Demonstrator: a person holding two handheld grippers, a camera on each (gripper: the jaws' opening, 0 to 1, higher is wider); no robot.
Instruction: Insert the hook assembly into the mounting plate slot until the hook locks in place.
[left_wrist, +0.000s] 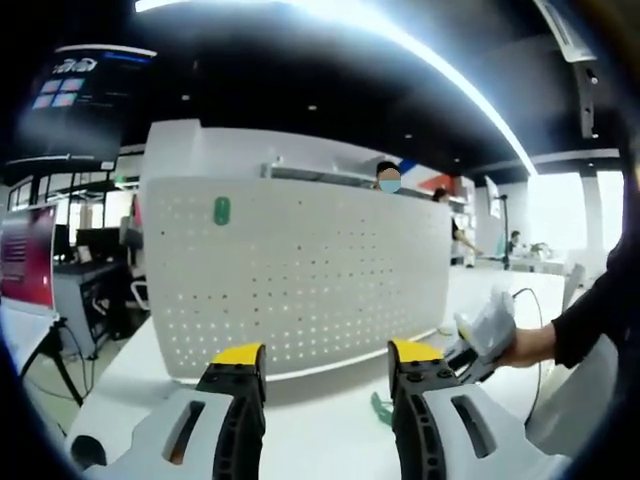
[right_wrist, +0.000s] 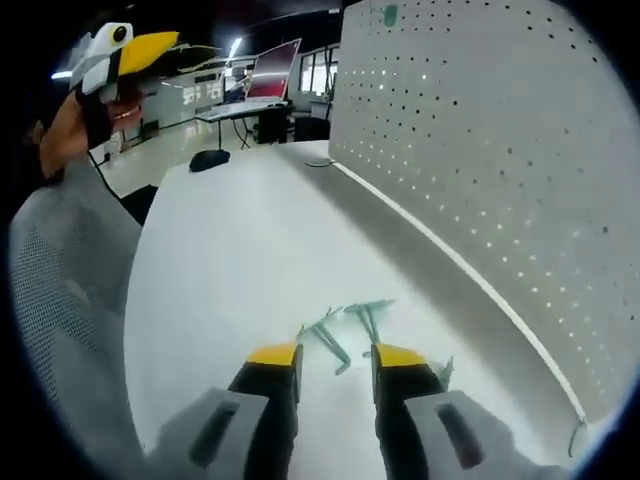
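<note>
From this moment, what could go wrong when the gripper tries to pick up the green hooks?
1. Several thin green hooks lie tangled together on the white table just ahead of the right gripper, so closing may grab more than one or knock them away.
2. A green piece already sits high on the pegboard, while the left gripper is open and low, far from helping alignment.

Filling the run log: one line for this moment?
right gripper: open, over hooks | left gripper: open, empty | pegboard: upright
</note>
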